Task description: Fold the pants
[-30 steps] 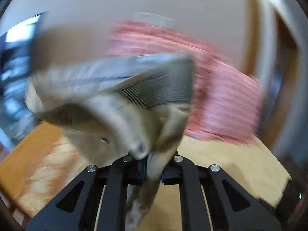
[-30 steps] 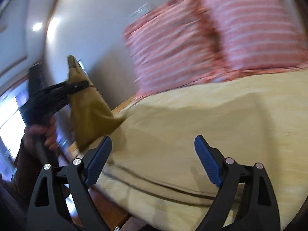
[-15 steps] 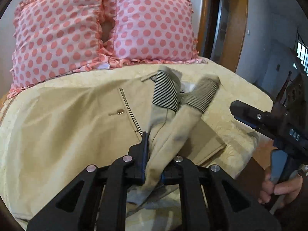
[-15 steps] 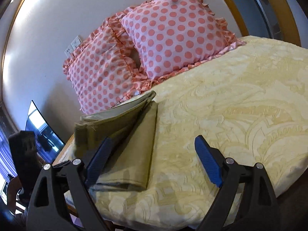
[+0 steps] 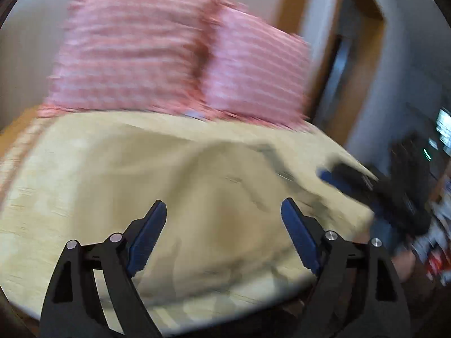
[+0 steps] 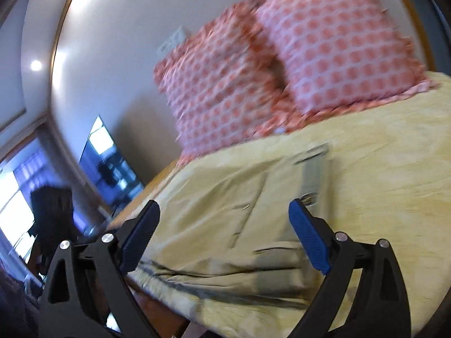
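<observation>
The khaki pants (image 5: 225,197) lie folded on the yellow bedspread (image 5: 70,169), blurred by motion. They also show in the right wrist view (image 6: 239,225), with a pocket seam and the striped waistband lining up. My left gripper (image 5: 222,219) is open and empty above the pants. My right gripper (image 6: 222,219) is open and empty above the pants near the bed's front edge. The right gripper also shows in the left wrist view (image 5: 366,186) at the right, and the left gripper shows dimly in the right wrist view (image 6: 50,211) at the far left.
Two pink polka-dot pillows (image 6: 282,70) lean against the wall at the head of the bed. A wooden door frame (image 5: 352,70) stands to the right of the bed. A window (image 6: 107,155) is at the left.
My left gripper has let go of the pant legs and opened. The pants now lie on the bed. Both views have swung and blurred.
</observation>
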`<move>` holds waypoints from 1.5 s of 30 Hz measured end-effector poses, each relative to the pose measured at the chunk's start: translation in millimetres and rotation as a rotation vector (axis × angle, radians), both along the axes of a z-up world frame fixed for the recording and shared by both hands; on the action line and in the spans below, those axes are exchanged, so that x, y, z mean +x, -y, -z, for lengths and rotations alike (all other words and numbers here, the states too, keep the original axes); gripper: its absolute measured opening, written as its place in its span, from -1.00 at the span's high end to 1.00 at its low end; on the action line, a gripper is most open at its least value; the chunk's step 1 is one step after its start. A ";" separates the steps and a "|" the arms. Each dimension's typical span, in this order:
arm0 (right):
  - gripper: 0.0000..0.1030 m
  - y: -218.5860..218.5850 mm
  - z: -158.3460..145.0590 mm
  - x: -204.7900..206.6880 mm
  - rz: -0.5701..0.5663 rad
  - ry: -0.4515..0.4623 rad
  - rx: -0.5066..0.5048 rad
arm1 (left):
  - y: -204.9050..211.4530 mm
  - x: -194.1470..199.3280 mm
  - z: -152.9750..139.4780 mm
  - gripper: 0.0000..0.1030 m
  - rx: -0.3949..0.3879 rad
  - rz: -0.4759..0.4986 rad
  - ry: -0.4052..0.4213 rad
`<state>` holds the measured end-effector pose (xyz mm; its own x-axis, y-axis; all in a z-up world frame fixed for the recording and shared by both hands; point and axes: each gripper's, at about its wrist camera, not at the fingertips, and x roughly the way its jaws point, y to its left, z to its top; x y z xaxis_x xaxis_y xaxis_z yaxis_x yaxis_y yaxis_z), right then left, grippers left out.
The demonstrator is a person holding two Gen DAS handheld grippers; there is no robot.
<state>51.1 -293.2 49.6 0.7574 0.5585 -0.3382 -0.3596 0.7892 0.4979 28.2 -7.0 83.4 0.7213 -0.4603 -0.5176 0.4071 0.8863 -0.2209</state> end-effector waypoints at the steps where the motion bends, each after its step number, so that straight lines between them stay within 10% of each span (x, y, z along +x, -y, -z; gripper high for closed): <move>1: -0.81 -4.2 3.5 5.3 -0.010 -0.023 -0.007 | -7.2 8.7 2.4 -0.63 0.010 -0.030 -0.011; 6: -0.85 -10.6 35.1 19.1 -0.020 -0.174 -0.058 | -22.6 40.4 46.8 -0.62 0.058 -0.082 -0.199; 14: -0.81 21.4 9.1 39.8 0.029 -0.195 -0.116 | -63.8 59.2 17.5 -0.60 -0.022 -0.106 -0.167; 17: -0.29 36.5 14.7 78.8 0.082 -0.278 -0.155 | -89.8 95.2 16.2 -0.50 -0.087 -0.154 -0.231; 22: -0.17 39.8 30.5 106.6 0.079 -0.343 -0.204 | -92.2 144.4 37.5 -0.25 -0.095 -0.111 -0.384; 32: 0.28 31.8 29.0 115.2 0.007 -0.338 -0.269 | -77.0 154.9 51.6 -0.25 -0.083 -0.018 -0.420; 35: 0.72 27.7 24.3 111.8 -0.039 -0.305 -0.284 | -77.9 151.6 51.7 0.51 -0.106 -0.010 -0.420; 45: 0.84 38.0 -1.9 120.0 -0.079 -0.283 -0.168 | -72.9 142.6 27.3 0.91 -0.074 -0.040 -0.302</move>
